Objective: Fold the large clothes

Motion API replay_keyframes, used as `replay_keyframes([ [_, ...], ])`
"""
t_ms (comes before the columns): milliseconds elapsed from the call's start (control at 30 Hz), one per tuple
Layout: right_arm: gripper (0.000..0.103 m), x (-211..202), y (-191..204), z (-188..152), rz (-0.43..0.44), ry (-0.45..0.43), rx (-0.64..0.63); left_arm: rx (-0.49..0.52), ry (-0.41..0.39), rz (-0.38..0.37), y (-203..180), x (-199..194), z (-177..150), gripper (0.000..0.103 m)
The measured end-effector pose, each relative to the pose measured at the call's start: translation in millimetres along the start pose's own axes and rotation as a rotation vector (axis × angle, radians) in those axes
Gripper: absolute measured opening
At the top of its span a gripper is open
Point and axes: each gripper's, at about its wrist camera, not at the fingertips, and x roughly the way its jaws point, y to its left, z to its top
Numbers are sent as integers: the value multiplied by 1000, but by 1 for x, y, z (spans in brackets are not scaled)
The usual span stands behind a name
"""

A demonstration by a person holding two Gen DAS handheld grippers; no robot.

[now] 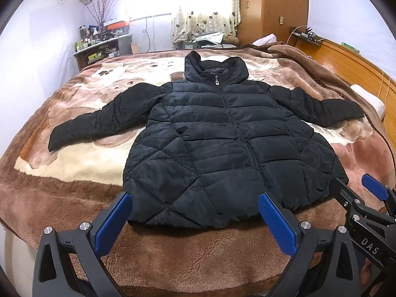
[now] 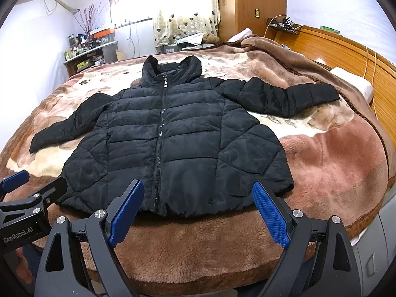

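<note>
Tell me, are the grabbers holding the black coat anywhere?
No. The left gripper and right gripper are open, holding nothing; the black coat lies flat on the blanket.

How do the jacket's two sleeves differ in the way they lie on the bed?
The left-side sleeve slopes down toward the near edge of the blanket, while the right-side sleeve stretches out almost level toward the wooden headboard. The right-side sleeve's cuff ends near a white pillow; the left-side sleeve's cuff lies on bare blanket. Both sleeves are black, quilted, spread flat away from the jacket, and neither is folded yet.
</note>
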Motion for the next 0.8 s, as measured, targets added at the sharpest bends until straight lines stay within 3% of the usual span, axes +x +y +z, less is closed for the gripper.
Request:
replay_keyframes([
  [300,90,21,11,20,27,10,6,-59,17,-20,37,29,24,103],
  [433,90,35,27,38,69,-18,-26,-163,24,-32,87,53,44,103],
  [600,90,60,53,59,130,-40,-63,-286,23,47,173,100,71,103],
  [800,90,101,85,83,225,-11,-94,-508,11,126,283,157,86,103],
])
